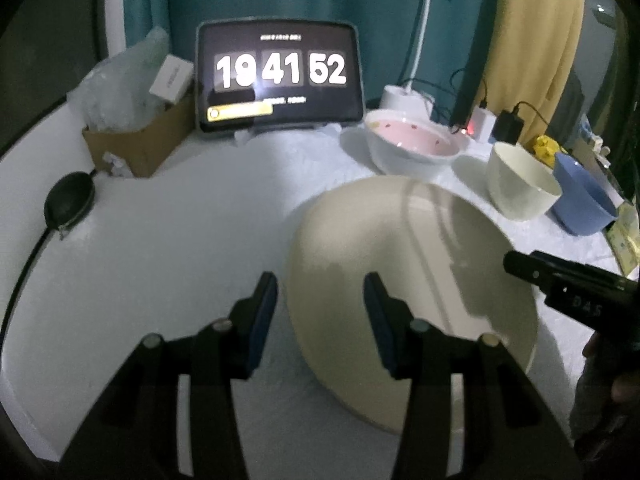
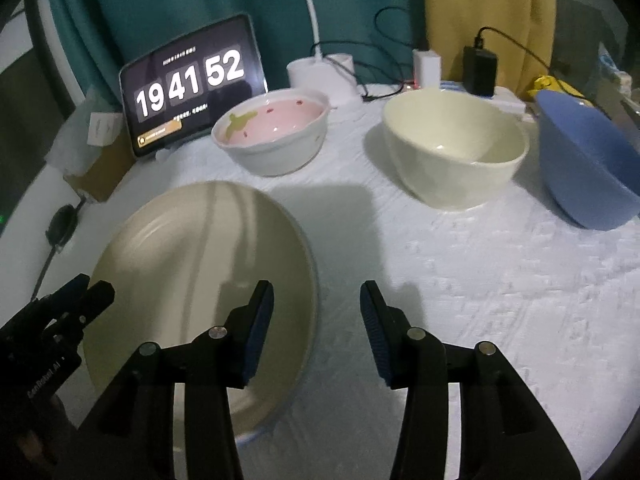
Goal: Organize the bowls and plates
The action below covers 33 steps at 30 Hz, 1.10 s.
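Note:
A large cream plate [image 1: 420,272] lies flat on the white tablecloth; it also shows in the right wrist view [image 2: 192,264]. My left gripper [image 1: 320,304] is open and empty, its jaws straddling the plate's left rim. My right gripper [image 2: 316,312] is open and empty, its jaws straddling the plate's right rim. Behind stand a white bowl with a pink inside [image 2: 272,136], a cream bowl [image 2: 452,152] and a blue bowl [image 2: 584,168]. The same bowls show in the left wrist view: pink [image 1: 416,144], cream [image 1: 520,184], blue [image 1: 580,200].
A tablet showing a clock [image 1: 280,76] stands at the back, with a cardboard box [image 1: 136,140] to its left and a black pouch [image 1: 68,200] near the table's left edge. A white lamp base [image 2: 320,76], chargers and cables [image 2: 476,68] sit behind the bowls.

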{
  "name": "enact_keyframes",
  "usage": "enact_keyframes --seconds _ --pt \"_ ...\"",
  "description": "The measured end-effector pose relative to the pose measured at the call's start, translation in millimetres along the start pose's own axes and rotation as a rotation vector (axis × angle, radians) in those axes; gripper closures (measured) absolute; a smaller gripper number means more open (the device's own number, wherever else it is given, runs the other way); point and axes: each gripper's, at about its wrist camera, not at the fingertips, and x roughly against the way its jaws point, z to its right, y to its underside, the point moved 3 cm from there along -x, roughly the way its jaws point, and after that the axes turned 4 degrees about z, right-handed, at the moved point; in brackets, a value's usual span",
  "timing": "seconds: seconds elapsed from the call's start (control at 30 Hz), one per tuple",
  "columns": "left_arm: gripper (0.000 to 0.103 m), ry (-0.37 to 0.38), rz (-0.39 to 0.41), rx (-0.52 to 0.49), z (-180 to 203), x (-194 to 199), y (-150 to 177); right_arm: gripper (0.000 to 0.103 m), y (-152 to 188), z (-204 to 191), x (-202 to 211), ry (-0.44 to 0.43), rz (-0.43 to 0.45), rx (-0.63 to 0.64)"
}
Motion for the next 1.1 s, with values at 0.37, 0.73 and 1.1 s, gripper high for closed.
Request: enact_keyframes --seconds 0.37,0.73,1.1 --pt "0.056 0.067 0.048 -0.040 37.0 22.6 -9.2 0.055 0.8 29.0 39.2 0.021 0.062 -0.018" --pt "0.056 0.156 0.054 -0.106 95.1 33.4 -13.8 0.055 6.2 74.6 72.0 0.056 0.116 -0.067" --pt "0.056 0.222 0.050 -0.176 149.7 35.6 -19.0 0.055 8.3 124.8 102.4 0.099 0.169 -0.129"
